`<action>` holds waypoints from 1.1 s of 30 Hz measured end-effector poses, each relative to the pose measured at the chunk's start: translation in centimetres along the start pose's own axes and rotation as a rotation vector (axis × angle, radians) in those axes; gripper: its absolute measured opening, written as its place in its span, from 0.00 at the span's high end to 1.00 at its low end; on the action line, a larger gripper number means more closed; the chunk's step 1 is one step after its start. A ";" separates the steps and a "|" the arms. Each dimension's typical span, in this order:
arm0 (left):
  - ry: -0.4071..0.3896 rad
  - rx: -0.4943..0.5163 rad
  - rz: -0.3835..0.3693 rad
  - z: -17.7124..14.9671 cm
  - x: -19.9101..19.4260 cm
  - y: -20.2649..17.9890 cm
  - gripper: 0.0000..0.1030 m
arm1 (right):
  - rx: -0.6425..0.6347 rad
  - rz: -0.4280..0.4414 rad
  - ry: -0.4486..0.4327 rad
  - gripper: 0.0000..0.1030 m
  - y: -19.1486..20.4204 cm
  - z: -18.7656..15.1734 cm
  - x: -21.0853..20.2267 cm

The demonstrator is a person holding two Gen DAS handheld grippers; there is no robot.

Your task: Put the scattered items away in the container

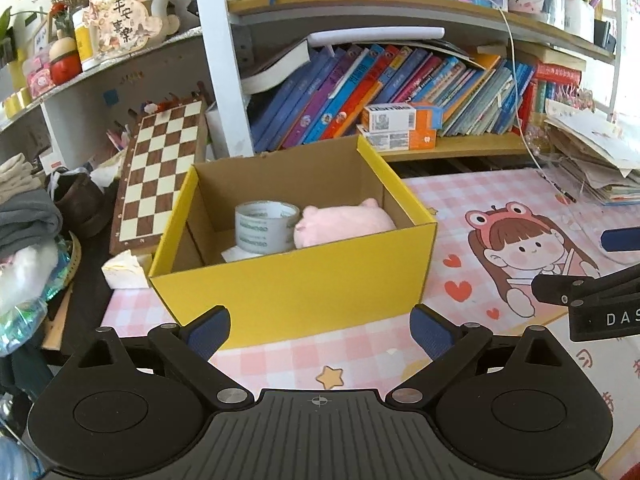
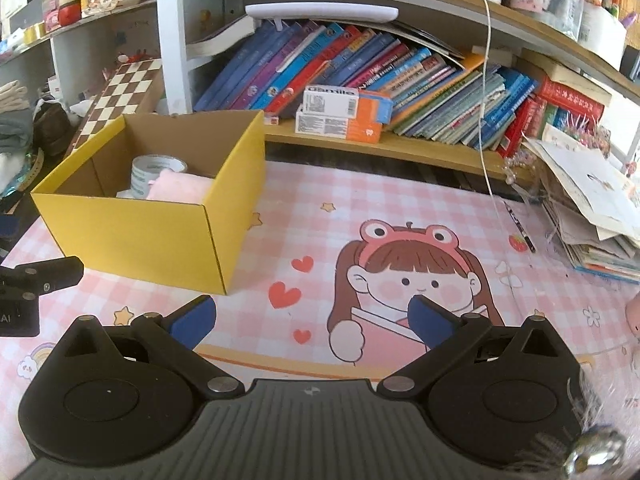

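A yellow cardboard box (image 1: 296,292) stands on the pink checked desk mat (image 1: 480,208). Inside it lie a roll of clear tape (image 1: 266,226) and a pink plush pig (image 1: 344,222). My left gripper (image 1: 320,332) is open and empty, just in front of the box's near wall. In the right wrist view the box (image 2: 140,240) is at the left with the tape (image 2: 154,174) and plush (image 2: 180,188) in it. My right gripper (image 2: 310,324) is open and empty above the mat's cartoon girl (image 2: 408,276). A pen (image 2: 520,228) lies on the mat at the right.
A bookshelf (image 2: 380,72) with leaning books runs behind the mat. A chessboard (image 1: 160,172) leans left of the box. A paper stack (image 2: 592,208) sits at the right. Clothes and clutter (image 1: 28,216) lie at the left. A pink object (image 2: 632,320) shows at the right edge.
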State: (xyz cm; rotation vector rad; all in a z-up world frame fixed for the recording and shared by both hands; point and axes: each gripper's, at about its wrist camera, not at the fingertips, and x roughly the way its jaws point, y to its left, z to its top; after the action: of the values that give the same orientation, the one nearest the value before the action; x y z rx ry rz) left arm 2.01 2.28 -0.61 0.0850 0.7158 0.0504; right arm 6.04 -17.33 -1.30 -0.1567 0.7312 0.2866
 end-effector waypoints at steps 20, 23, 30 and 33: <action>0.089 -0.037 0.005 -0.7 1.3 -2.8 0.05 | 0.011 -0.024 0.040 0.00 -2.3 -0.9 0.5; 0.092 -0.026 0.001 -0.6 1.3 -3.1 0.05 | 0.009 -0.028 0.037 0.00 -2.4 -0.8 0.5; 0.096 -0.037 -0.005 -0.5 1.4 -3.4 0.05 | 0.020 -0.043 0.028 0.00 -2.9 -0.7 0.4; 0.097 -0.040 -0.014 -0.5 1.5 -3.5 0.05 | 0.022 -0.045 0.030 0.00 -3.1 -0.7 0.4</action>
State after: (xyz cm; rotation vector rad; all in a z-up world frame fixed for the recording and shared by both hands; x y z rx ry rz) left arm 2.83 -1.10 -2.28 0.0397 0.8124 0.0557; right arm 6.80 -20.39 -1.94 -0.1562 0.7591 0.2337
